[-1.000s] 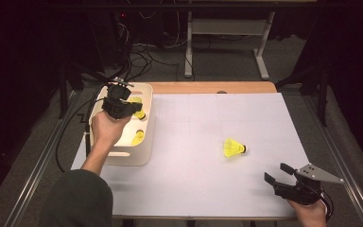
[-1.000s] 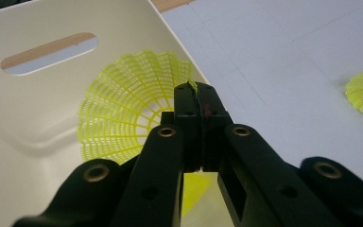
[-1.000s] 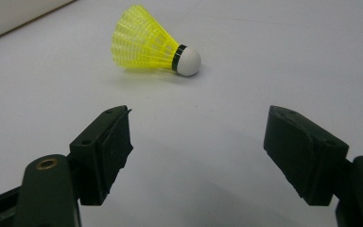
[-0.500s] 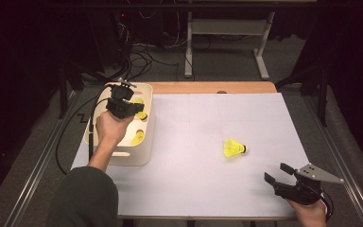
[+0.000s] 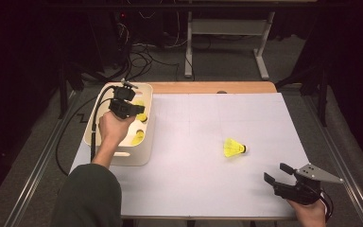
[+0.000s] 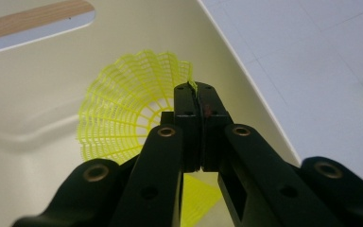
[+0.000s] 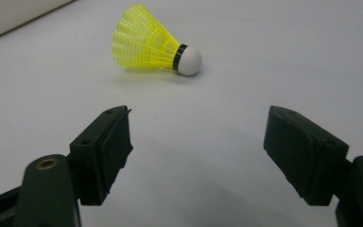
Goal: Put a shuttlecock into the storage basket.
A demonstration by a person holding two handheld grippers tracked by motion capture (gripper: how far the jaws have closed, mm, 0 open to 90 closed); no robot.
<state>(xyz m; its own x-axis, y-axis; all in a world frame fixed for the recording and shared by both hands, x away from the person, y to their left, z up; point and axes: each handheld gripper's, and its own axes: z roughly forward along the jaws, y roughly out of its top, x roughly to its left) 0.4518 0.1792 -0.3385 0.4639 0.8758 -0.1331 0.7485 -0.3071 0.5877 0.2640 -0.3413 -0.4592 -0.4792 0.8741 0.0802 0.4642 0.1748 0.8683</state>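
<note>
Left claw (image 5: 128,108): over the bin, near its far end, pointing down. In the left gripper view its jaws are pressed together, and they pinch the edge of a yellow birdie's skirt (image 6: 123,113).
Pinched birdie: inside the bin, just under the left claw. Its net skirt fans out to the left of the jaws in the left gripper view.
Bin (image 5: 99,106): cream, on the left side of the table. Two more yellow birdies lie in it, one (image 5: 142,117) beside the left claw and one (image 5: 138,137) nearer the person.
Loose birdie (image 5: 234,147): lies on its side on the white table, right of the middle. Its white tip points to the right. It is well apart from the bin.
Right claw (image 5: 275,174): near the front right corner of the table. Its jaws are spread wide with nothing between them. It points at the loose birdie (image 7: 156,43) but does not touch it.
Table (image 5: 194,123): white top, with a wood strip along the far edge.
Left arm: a dark green sleeve comes in from the bottom left.
</note>
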